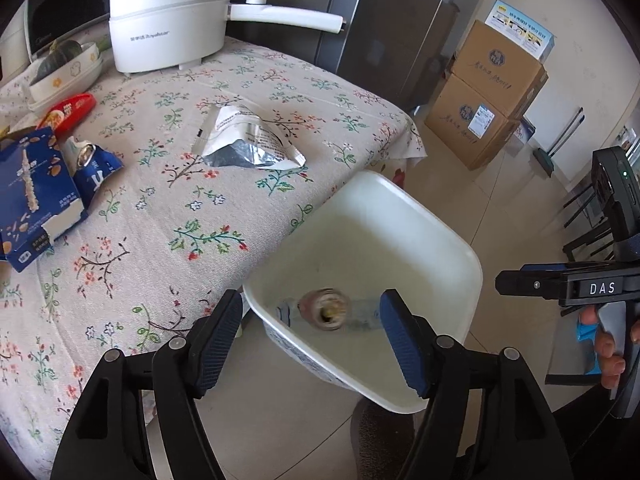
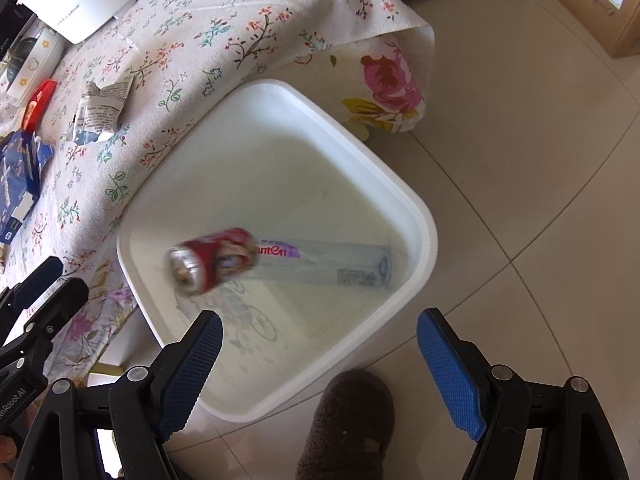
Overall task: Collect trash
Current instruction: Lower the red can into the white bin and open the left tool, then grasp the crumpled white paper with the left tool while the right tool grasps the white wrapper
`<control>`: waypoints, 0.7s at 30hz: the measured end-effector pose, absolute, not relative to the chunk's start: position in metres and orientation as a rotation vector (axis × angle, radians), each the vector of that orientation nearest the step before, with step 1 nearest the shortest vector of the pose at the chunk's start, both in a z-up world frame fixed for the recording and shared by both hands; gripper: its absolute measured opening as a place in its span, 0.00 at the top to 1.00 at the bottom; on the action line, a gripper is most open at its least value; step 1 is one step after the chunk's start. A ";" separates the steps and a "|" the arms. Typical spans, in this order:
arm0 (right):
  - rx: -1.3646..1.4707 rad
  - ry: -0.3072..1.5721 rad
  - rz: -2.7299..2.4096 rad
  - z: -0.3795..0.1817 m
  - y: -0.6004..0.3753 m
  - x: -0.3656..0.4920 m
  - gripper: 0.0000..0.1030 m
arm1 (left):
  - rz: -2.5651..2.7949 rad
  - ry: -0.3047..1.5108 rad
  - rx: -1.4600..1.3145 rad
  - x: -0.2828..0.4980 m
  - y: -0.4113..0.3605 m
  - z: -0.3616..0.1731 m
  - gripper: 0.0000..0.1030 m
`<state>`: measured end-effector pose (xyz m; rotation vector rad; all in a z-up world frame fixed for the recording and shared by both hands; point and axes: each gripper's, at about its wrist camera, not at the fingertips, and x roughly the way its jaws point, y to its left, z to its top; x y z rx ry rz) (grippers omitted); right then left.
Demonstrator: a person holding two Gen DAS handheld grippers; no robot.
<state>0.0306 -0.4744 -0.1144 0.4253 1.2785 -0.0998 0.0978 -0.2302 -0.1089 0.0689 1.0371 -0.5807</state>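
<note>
A white bin (image 2: 416, 216) stands on the floor by the table; it also shows in the left wrist view (image 1: 440, 224). Inside it a clear plastic bottle (image 2: 344, 262) lies flat, and a red can (image 2: 212, 260), motion-blurred, is in mid-air over it; the can also shows in the left wrist view (image 1: 326, 314). My right gripper (image 2: 320, 372) is open and empty above the bin's near rim. My left gripper (image 1: 312, 340) is open and empty beside the bin. On the table lie a silver foil pouch (image 1: 248, 140), a crushed blue can (image 1: 94, 166), a blue box (image 1: 30, 196) and a red wrapper (image 1: 70, 110).
A white electric pot (image 1: 168, 20) and stacked bowls (image 1: 66, 72) stand at the table's far side. Cardboard boxes (image 1: 486, 96) stand on the tiled floor by the wall. A brown slipper (image 2: 344, 428) is right by the bin. The floral cloth (image 2: 384, 76) hangs over the table corner.
</note>
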 end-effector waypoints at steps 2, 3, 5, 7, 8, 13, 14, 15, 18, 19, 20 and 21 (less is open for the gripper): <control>0.407 1.255 -0.102 -0.106 -0.472 0.031 0.18 | -0.555 1.031 0.064 0.098 -0.219 -0.103 0.26; 0.398 1.244 -0.102 -0.101 -0.469 0.031 0.18 | -0.541 1.024 0.065 0.098 -0.213 -0.100 0.24; 0.385 1.223 -0.101 -0.094 -0.463 0.035 0.18 | -0.515 1.007 0.071 0.097 -0.199 -0.093 0.24; 0.369 1.200 -0.094 -0.085 -0.454 0.039 0.18 | -0.479 0.992 0.081 0.096 -0.182 -0.086 0.22; 0.356 1.190 -0.088 -0.081 -0.448 0.042 0.18 | -0.458 0.988 0.079 0.097 -0.173 -0.083 0.22; 0.263 1.145 -0.048 -0.063 -0.406 0.064 0.17 | -0.330 0.972 0.016 0.107 -0.106 -0.066 0.20; 0.247 1.138 -0.035 -0.061 -0.397 0.070 0.17 | -0.301 0.974 -0.001 0.111 -0.091 -0.063 0.20; 0.237 1.131 -0.021 -0.058 -0.389 0.075 0.17 | -0.273 0.975 -0.019 0.115 -0.076 -0.060 0.20; 0.224 1.121 0.019 -0.054 -0.365 0.093 0.17 | -0.212 0.974 -0.056 0.127 -0.033 -0.049 0.20; 0.224 1.120 0.032 -0.053 -0.358 0.100 0.17 | -0.197 0.968 -0.067 0.130 -0.020 -0.045 0.20; 0.223 1.119 0.040 -0.054 -0.350 0.107 0.16 | -0.186 0.960 -0.080 0.132 -0.007 -0.041 0.21; 0.222 1.120 0.044 -0.055 -0.344 0.115 0.16 | -0.179 0.949 -0.099 0.134 0.006 -0.039 0.21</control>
